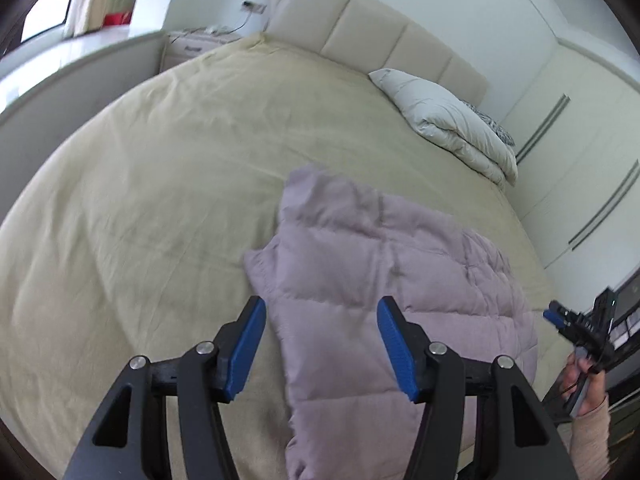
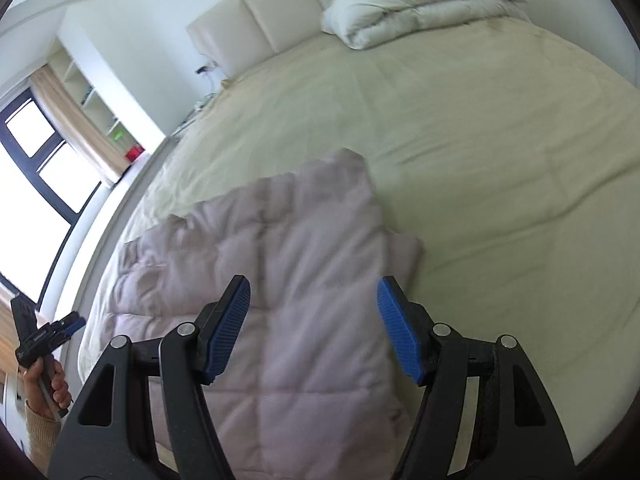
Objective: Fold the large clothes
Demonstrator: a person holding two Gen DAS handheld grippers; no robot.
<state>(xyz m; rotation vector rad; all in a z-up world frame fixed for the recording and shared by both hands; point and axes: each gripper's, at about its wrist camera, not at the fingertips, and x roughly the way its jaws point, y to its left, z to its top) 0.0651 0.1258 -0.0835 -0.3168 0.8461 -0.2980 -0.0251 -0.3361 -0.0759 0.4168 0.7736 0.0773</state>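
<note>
A lilac quilted puffer garment (image 1: 360,264) lies partly folded on the bed's beige cover (image 1: 160,184), near the front edge. My left gripper (image 1: 320,346) hovers above its left edge, open and empty. The garment also shows in the right wrist view (image 2: 304,280), with a folded panel on top. My right gripper (image 2: 314,330) hovers above its right part, open and empty. Each gripper appears small in the other's view, the right gripper (image 1: 560,318) at the far right and the left gripper (image 2: 70,326) at the far left, both held off the bed.
A folded white duvet (image 1: 452,120) lies at the head of the bed by the padded headboard (image 1: 360,24). A nightstand (image 1: 196,44) stands beside the bed. White wardrobe doors (image 1: 580,152) line the right. A window with curtains (image 2: 48,160) is on the left.
</note>
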